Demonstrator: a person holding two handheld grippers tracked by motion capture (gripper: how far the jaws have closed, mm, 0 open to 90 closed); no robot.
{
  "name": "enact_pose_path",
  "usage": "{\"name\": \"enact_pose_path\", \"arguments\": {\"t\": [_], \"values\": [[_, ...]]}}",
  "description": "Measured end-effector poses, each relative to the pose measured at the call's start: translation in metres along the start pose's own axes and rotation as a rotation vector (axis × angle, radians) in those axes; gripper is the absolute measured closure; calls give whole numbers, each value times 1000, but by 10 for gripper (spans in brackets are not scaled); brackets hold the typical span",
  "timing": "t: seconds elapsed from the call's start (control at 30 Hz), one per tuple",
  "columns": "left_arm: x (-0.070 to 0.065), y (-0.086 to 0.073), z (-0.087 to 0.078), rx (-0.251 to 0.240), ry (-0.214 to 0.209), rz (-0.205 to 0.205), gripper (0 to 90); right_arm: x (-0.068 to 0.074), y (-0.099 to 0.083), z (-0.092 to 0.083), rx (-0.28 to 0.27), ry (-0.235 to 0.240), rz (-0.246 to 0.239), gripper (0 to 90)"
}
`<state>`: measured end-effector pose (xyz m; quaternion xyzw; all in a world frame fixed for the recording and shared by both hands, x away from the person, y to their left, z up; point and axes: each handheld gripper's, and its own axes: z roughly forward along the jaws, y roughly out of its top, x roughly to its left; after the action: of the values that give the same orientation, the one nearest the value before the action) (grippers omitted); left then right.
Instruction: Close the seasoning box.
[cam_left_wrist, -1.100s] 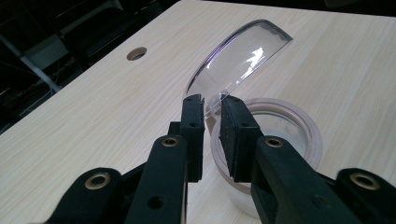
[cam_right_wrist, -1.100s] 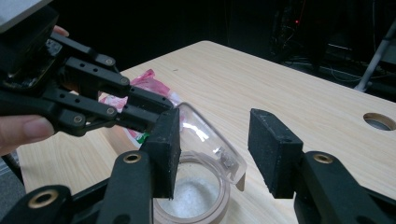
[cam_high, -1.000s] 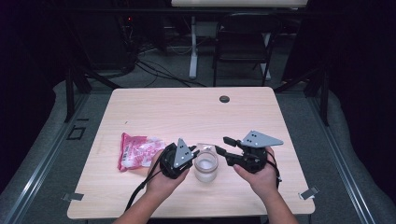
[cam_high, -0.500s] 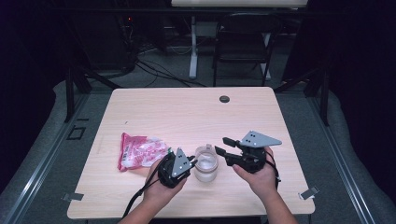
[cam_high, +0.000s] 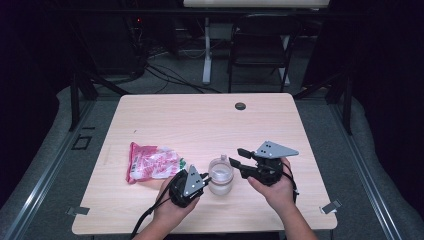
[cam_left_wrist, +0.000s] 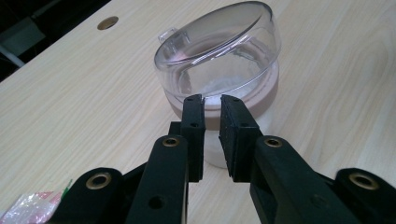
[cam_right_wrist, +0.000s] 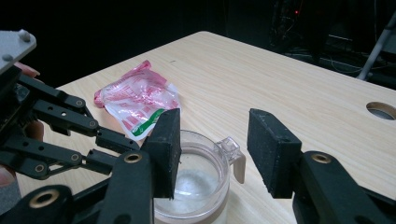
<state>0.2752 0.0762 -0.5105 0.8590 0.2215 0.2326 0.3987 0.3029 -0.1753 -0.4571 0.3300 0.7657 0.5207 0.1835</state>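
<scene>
Two hand-held grippers: left (cam_left_wrist: 211, 100) pinching jar (cam_left_wrist: 224, 88) rim, right (cam_right_wrist: 219, 154) released above jar.

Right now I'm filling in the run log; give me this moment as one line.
left gripper: nearly shut at clear jar's rim | right gripper: open above jar | pink packet: on table

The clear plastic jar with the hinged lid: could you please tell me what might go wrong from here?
The left gripper pinches only the rim of the clear plastic jar, a narrow hold that may slip or tip the jar, spilling the white powder inside. The right gripper hangs open above the tilted lid and could knock it.
</scene>
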Motion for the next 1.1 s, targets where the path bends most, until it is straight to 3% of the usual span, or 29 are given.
{"name": "enact_pose_path", "arguments": {"t": [0.4,0.63,0.87,1.1], "values": [[5,-3,-5,0,13,-10,786,-1,0,0,3,-3,-3,549],[15,-5,-11,-3,24,-33,710,-1,-1,1,-1,-6,3,546],[31,-9,-22,-15,65,-64,599,-2,-2,1,5,-7,3,542],[51,-19,-37,-8,133,-93,534,-3,-2,1,2,-11,7,540]]}}
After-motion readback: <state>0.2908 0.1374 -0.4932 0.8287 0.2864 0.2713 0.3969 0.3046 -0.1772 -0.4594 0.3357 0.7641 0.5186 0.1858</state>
